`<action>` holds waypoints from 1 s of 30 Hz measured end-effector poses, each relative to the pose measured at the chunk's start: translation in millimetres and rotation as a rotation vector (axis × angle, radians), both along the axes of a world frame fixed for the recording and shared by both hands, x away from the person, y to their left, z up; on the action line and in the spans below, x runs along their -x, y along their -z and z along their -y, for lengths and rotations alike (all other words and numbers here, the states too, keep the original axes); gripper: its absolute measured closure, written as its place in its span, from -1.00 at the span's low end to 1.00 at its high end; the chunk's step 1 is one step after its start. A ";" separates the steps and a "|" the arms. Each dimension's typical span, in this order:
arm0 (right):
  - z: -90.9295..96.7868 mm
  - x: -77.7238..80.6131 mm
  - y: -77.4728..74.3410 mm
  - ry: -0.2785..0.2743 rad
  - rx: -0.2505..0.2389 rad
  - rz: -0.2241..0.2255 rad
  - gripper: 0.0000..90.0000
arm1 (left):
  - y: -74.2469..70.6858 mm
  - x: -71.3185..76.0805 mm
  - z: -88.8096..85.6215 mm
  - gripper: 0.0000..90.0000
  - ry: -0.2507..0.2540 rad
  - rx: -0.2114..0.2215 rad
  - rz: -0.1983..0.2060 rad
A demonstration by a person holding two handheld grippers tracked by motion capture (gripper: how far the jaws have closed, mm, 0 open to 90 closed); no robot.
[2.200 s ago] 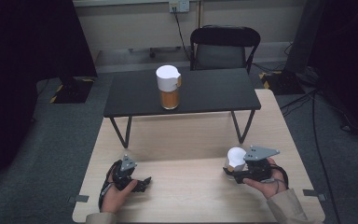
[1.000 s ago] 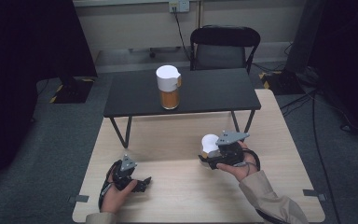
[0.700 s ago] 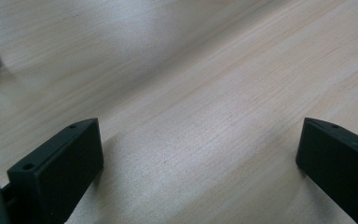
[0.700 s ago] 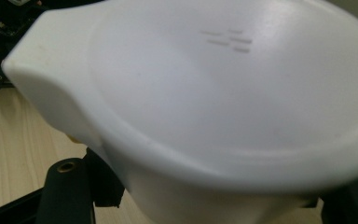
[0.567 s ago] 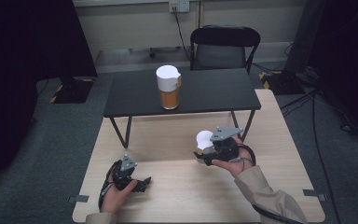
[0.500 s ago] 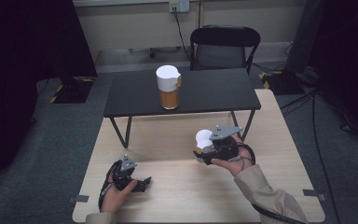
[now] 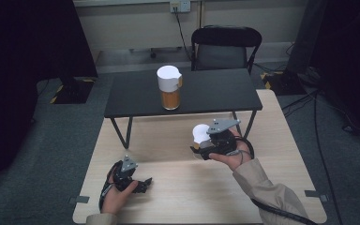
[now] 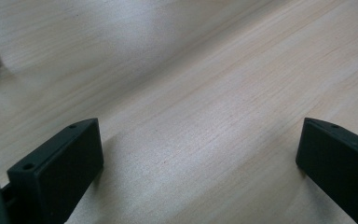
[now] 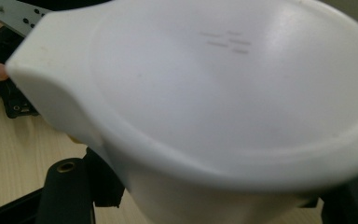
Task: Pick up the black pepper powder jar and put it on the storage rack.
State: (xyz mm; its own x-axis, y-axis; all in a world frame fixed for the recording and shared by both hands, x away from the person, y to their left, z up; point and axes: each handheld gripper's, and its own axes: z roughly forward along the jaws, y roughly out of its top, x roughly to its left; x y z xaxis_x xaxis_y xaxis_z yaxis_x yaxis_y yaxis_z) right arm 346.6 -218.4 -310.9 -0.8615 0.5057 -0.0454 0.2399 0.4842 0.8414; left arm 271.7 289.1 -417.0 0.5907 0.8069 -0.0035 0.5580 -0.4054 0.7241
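Cup, white and spouted, is pinched in the right hand-held gripper above the wooden surface, right of centre. Keep it level while carrying toward the far jar. Left hand-held gripper, jaws spread, rests near-left.

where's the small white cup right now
In the high view the small white cup is gripped in the right gripper, held above the wooden table just in front of the black side table.
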 end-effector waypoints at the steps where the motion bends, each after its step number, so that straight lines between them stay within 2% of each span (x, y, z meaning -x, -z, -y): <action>1: -1.0 -0.5 -2.0 -0.001 0.003 0.000 -0.32 | 0.0 0.0 0.0 -1.00 0.000 0.000 0.000; 12: -6.4 -6.9 -22.2 -0.013 -0.011 0.001 -0.32 | 0.0 0.0 0.0 -1.00 0.000 0.000 0.000; 22: -9.3 -11.4 -43.5 -0.020 0.002 0.014 -0.32 | 0.0 0.0 0.0 -1.00 0.000 0.000 0.000; 30: -8.5 -13.8 -56.3 -0.015 -0.012 0.023 -0.32 | 0.0 0.0 0.0 -1.00 0.000 0.000 0.000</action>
State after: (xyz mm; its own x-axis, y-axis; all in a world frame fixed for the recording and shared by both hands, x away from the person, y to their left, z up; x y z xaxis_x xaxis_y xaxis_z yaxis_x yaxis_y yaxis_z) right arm 360.4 -209.9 -254.6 -0.8677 0.4936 -0.0593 0.2132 0.4772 0.8525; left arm 271.7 289.1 -417.0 0.5908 0.8068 -0.0034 0.5579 -0.4054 0.7242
